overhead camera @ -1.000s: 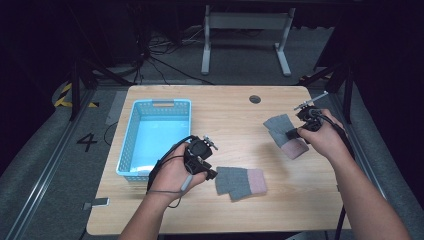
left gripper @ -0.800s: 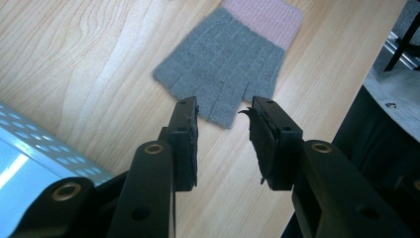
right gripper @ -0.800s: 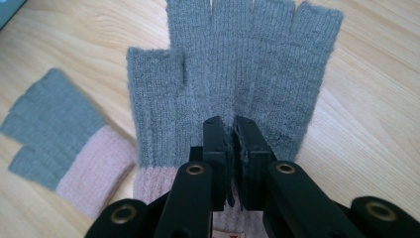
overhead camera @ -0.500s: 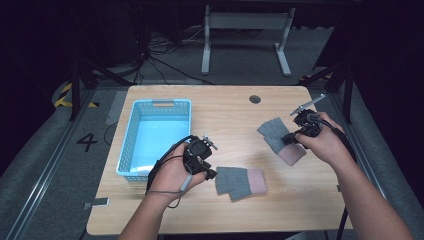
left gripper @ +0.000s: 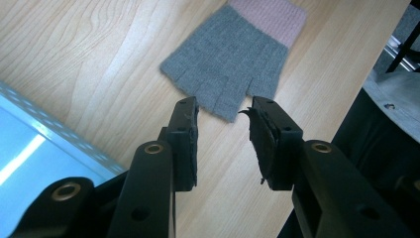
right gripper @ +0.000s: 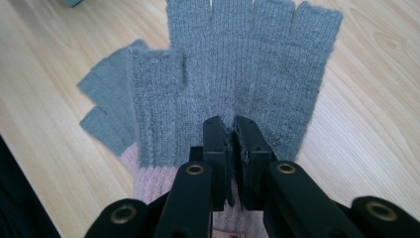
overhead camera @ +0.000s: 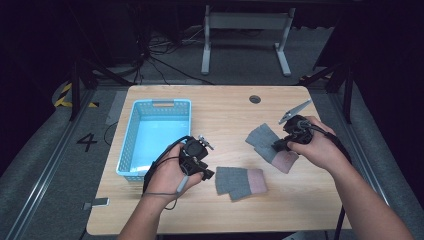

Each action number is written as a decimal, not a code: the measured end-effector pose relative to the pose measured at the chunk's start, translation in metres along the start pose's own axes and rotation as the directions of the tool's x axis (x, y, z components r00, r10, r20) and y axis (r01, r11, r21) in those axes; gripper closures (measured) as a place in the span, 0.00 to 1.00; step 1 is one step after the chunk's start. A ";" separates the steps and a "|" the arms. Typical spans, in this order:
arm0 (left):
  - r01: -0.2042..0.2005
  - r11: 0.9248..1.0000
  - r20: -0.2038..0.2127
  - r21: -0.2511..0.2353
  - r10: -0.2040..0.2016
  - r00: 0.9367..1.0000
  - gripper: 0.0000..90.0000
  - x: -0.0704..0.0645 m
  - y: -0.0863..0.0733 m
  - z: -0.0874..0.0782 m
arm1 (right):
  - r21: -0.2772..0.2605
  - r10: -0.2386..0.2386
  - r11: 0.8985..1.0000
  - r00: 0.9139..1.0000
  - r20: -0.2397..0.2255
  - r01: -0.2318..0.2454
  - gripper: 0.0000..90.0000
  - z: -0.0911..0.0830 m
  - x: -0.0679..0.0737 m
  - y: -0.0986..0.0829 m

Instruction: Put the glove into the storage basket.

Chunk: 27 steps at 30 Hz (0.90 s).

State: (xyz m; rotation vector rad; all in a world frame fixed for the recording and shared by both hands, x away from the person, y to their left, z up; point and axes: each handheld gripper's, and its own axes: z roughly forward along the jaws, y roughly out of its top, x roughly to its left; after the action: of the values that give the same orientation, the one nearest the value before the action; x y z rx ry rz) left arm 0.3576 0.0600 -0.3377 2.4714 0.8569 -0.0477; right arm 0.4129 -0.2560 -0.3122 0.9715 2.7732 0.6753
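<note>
The glove [right gripper: 247,74] in the right gripper [right gripper: 233,126] is a soft knit item, judged light, limp and non-fragile; it will drape and sag wherever unsupported, so a pinch through a fold of fabric near the palm or cuff is the sound hold. It is grey, fingerless, with a pink cuff, lying on the right part of the wooden table [overhead camera: 225,110]. The right gripper's jaws are closed together on a pinch of the knit just above the cuff. A second matching glove [left gripper: 233,64] lies flat near the table's front edge; the left gripper [left gripper: 220,116] stands just short of its finger ends, jaws parted and holding nothing. A blue basket [overhead camera: 131,145] sits to the left.
</note>
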 end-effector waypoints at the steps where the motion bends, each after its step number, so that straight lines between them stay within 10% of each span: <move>1: 0.002 1.000 0.000 -0.001 -0.002 1.000 0.72 0.000 -0.001 0.000 | 0.004 -0.019 1.000 1.000 -0.009 0.019 0.94 0.002 0.004 0.002; 27: 0.054 0.998 -0.039 0.011 -0.053 0.998 0.72 -0.001 -0.023 -0.008 | 0.046 -0.215 0.974 0.968 -0.129 0.223 0.94 0.043 0.041 0.018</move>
State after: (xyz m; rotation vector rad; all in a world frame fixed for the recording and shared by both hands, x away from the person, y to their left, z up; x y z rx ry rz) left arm 0.3425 0.0784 -0.3412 2.4675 0.9418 -0.0244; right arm 0.4019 -0.2023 -0.3410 0.6373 2.9645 0.6421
